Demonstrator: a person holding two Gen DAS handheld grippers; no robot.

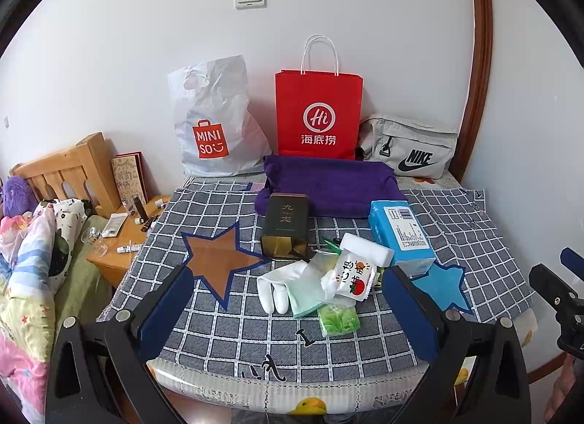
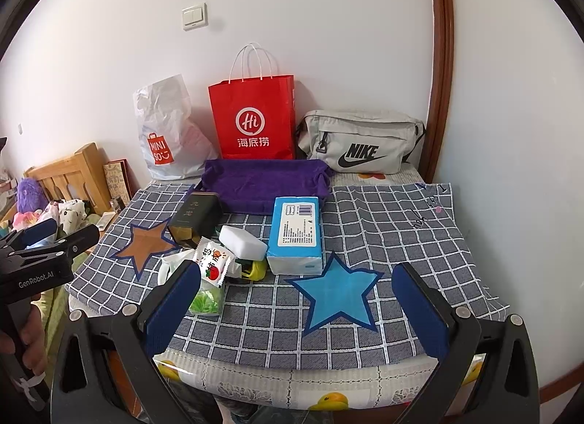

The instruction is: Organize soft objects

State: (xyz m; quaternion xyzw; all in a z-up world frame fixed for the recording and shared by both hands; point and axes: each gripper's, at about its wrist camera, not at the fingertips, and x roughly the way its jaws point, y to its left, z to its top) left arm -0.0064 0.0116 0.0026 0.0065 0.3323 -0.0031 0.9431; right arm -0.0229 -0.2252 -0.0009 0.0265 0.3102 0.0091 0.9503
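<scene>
A small pile lies mid-table: a white glove, a mint cloth, a green tissue pack, a white snack packet with a tomato print, and a white sponge block. A blue tissue pack and a dark tin box lie beside them. A folded purple towel sits behind. My left gripper stands open just in front of the pile, holding nothing. My right gripper is open over the blue star, empty.
A white Miniso plastic bag, a red paper bag and a grey Nike pouch stand against the wall. A brown star marks the checked cloth at left. A wooden nightstand and bedding lie further left.
</scene>
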